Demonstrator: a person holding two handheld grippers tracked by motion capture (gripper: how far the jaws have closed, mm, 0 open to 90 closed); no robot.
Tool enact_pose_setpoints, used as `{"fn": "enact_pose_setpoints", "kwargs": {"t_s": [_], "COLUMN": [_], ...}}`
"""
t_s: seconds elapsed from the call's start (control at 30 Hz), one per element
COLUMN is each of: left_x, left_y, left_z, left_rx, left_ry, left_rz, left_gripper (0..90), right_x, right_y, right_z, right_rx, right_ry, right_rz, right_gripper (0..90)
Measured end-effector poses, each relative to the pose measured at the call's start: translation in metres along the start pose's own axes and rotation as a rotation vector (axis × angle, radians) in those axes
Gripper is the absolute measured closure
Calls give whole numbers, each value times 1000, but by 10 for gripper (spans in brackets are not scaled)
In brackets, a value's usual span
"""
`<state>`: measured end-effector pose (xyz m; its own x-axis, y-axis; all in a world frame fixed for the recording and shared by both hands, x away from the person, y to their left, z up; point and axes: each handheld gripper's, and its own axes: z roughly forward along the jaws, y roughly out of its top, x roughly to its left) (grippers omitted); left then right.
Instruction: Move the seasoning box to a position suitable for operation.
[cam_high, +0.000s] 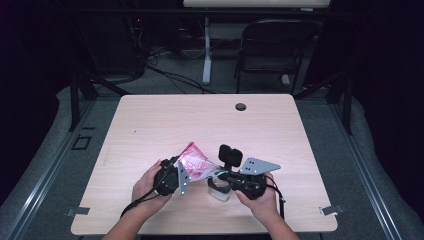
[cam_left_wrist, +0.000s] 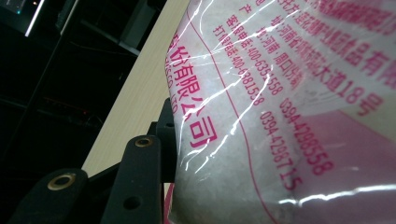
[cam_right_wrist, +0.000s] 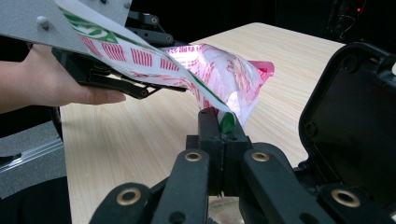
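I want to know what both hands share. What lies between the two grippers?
A pink-printed plastic bag spans between the left gripper and the right gripper, each clamping an end, in the high view. A clear container sits on the table just below.

Both grippers are chunky matte black. The right gripper (cam_right_wrist: 223, 122) has flat linkage arms with brass-ringed pivot holes, and a grey three-cornered plate (cam_high: 258, 166) on top. The left gripper (cam_high: 172, 176) trails a black cable (cam_high: 136, 202). Forearms are bare, no sleeves.
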<state>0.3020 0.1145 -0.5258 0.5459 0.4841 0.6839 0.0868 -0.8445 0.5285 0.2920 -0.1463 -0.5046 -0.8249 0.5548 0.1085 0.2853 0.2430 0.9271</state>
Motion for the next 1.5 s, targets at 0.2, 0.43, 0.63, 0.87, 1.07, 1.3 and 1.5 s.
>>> {"fn": "enact_pose_setpoints", "kwargs": {"t_s": [0.2, 0.43, 0.63, 0.87, 1.07, 1.3, 1.5], "left_x": [0, -1, -1, -1, 0, -2, -1], "left_y": [1, 2, 3, 3, 3, 3, 5], "left_z": [-1, -1, -2, -4, -5, -5, -7], "left_rx": [4, 2, 8, 10, 15, 8, 7], "left_ry": [15, 35, 51, 67, 76, 92, 106], "left_rz": [20, 45, 74, 88, 105, 112, 126], "left_gripper": [646, 646, 647, 647, 648, 648, 647], "right_x": [-1, -1, -2, -1, 0, 0, 0], "right_y": [0, -2, -3, -4, -4, -4, -5], "right_z": [-1, -1, -1, 0, 0, 0, -1], "right_rx": [3, 5, 8, 15, 16, 20, 18], "right_ry": [1, -3, -4, -5, -2, -2, -1], "right_rz": [1, 0, 2, -4, -4, -5, -6], "right_gripper": [900, 900, 900, 900, 900, 900, 900]}}
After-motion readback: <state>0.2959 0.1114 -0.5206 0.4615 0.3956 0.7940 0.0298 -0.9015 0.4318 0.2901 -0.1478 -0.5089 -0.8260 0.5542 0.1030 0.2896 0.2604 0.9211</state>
